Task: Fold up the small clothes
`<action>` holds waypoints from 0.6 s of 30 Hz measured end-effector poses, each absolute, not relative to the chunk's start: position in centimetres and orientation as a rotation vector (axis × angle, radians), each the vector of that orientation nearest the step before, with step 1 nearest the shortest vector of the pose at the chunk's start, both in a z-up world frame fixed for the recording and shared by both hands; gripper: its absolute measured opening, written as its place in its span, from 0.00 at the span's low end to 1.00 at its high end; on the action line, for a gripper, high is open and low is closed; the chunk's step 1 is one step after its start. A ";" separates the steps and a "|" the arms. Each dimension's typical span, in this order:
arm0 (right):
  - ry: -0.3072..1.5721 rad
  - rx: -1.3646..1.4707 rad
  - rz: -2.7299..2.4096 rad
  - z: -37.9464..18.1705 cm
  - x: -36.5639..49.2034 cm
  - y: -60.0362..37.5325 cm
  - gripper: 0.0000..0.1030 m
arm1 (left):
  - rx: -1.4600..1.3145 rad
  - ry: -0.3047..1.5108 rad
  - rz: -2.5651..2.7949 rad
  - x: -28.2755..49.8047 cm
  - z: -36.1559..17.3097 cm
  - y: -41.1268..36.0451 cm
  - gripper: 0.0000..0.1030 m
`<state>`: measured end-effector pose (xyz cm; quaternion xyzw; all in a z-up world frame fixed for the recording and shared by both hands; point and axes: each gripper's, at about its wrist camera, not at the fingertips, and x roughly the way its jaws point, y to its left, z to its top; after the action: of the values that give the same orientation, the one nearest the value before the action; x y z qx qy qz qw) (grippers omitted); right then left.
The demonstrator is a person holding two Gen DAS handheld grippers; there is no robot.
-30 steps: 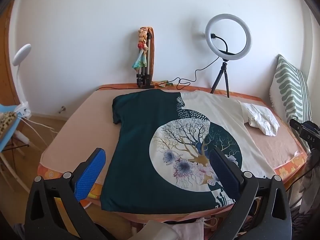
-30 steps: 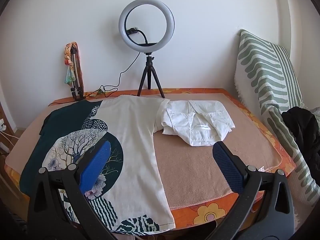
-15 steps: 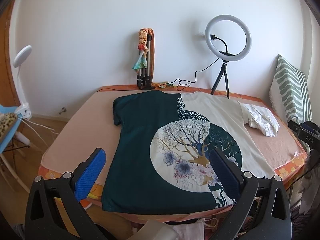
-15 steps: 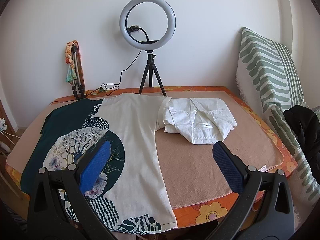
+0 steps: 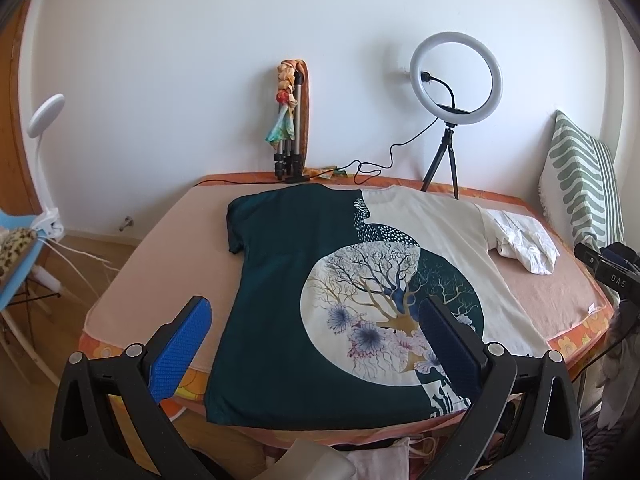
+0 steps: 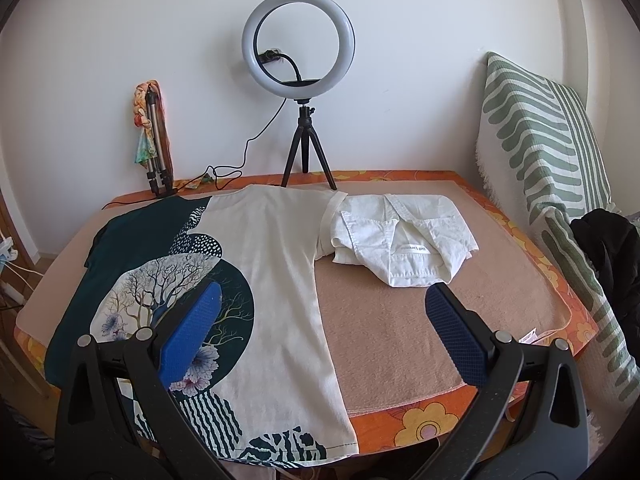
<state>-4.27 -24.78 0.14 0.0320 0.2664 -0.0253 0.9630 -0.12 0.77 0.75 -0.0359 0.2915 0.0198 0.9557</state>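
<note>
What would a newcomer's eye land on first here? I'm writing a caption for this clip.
First, the T-shirt, half dark teal, half cream with a tree print, spread flat across the middle of the table. Next, the ring light on its tripod at the table's far edge by the wall, and the crumpled white garment lying against the shirt's cream sleeve.

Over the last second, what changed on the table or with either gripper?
Both cameras' views shifted slightly; nothing was grasped or released. The left gripper and right gripper stay open above the near edge. The T-shirt stays flat, the white garment beside its sleeve.
</note>
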 end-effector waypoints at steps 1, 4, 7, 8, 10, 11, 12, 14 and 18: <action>0.540 0.066 -0.051 0.1 -4.3 -24.8 1.00 | -0.072 0.591 0.040 -0.1 0.8 0.7 1.00; 0.542 0.067 -0.048 0.1 -4.3 -24.8 1.00 | -0.072 0.591 0.040 -0.1 0.8 0.7 1.00; 0.541 0.067 -0.049 0.1 -4.3 -24.7 1.00 | -0.069 0.591 0.040 -0.1 0.9 0.7 1.00; 0.541 0.065 -0.047 0.1 -4.3 -24.7 1.00 | -0.067 0.591 0.040 -0.1 0.9 0.7 1.00; 0.542 0.065 -0.047 0.1 -4.3 -24.7 1.00 | -0.066 0.591 0.040 -0.1 0.9 0.6 1.00; 0.542 0.067 -0.047 0.1 -4.3 -24.7 1.00 | -0.066 0.591 0.040 0.0 1.0 0.6 1.00; 0.542 0.066 -0.046 0.2 -4.3 -24.7 1.00 | -0.067 0.591 0.040 -0.1 0.9 0.6 1.00; 0.542 0.064 -0.047 0.2 -4.3 -24.7 1.00 | -0.066 0.590 0.039 -0.1 1.0 0.6 1.00; 0.543 0.065 -0.046 0.2 -4.2 -24.7 1.00 | -0.068 0.592 0.032 -0.1 0.9 0.4 1.00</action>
<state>-4.25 -24.69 0.16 0.0319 0.2680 -0.0228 0.9626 -0.10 0.44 0.92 -0.0336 0.2918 0.0156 0.9558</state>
